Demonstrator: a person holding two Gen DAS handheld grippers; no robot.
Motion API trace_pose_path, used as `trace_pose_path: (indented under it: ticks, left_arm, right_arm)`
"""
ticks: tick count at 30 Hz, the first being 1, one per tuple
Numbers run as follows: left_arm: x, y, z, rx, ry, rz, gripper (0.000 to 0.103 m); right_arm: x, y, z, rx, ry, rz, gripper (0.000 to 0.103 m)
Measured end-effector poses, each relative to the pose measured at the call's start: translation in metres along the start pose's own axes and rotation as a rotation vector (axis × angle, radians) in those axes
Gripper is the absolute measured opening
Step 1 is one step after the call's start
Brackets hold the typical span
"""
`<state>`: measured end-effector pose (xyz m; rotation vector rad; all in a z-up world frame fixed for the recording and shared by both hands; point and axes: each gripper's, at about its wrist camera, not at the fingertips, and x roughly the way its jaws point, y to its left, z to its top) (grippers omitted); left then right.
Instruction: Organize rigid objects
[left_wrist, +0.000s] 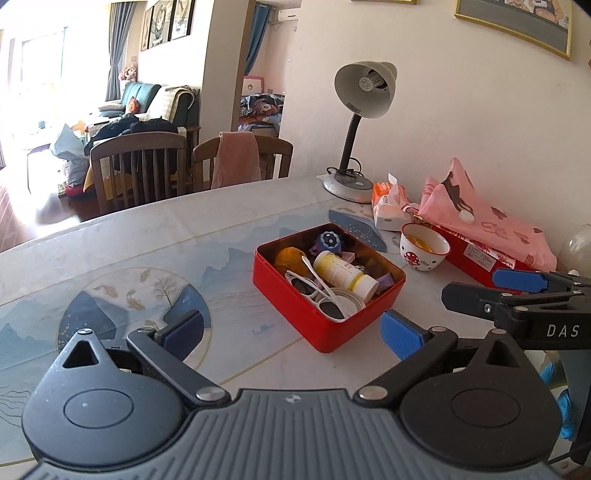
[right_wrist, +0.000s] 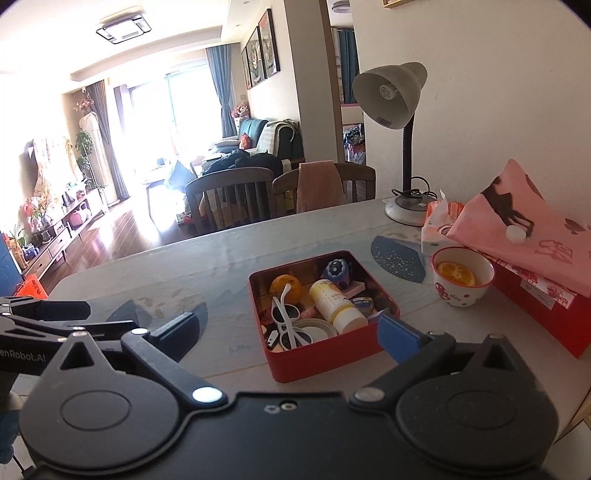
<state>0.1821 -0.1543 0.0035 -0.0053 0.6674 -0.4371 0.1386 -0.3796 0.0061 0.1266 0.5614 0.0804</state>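
Left claw (left_wrist: 291, 328): released, jaws spread wide, nothing between the blue pads; it hangs just short of the near corner of the red tin (left_wrist: 354, 325). Right claw (right_wrist: 286, 332): likewise released and empty, at the tin's near edge. In the left wrist view the right claw's arm enters to the right of the tin and carries the white letters "DAS"; in the right wrist view the left claw's arm enters to the left of the tin and shows "enRobot.AI", the start cut off.

The red tin stands open on the surface (left_wrist: 147, 236), which bears a printed blue landscape. The task's things lie inside it:
- white sunglasses (right_wrist: 286, 317) in the near part, resting over a round metal lid (right_wrist: 314, 330);
- a yellow-and-white bottle (right_wrist: 338, 302) on its side near the middle — label print too small to read;
- an orange (right_wrist: 284, 288) in the far left part;
- a blue round toy (right_wrist: 336, 269) at the far side;
- small flat items beside the bottle, not identifiable.

Right of the tin stands a white cup (right_wrist: 461, 280) with red mushroom print and the letters "day"; an orange slice lies inside. Beyond the cup: a red box (right_wrist: 546, 314) under pink printed cloth (right_wrist: 535, 240), a tissue pack (left_wrist: 391, 206), then a desk lamp (left_wrist: 364, 88) by the wall.
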Motion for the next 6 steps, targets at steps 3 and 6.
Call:
trace_pose_path:
  ticks: [3, 6]
  left_arm:
    - [-0.0001, -0.0003, -0.0003, 0.002, -0.004, -0.002, 0.103]
    - [-0.0004, -0.0002, -0.0004, 0.003, -0.006, -0.003, 0.103]
  right_arm:
    - [0.0006, 0.0002, -0.0014, 0.002, 0.007, -0.002, 0.103]
    - [0.0014, -0.0006, -0.0021, 0.004, 0.010, -0.005, 0.103]
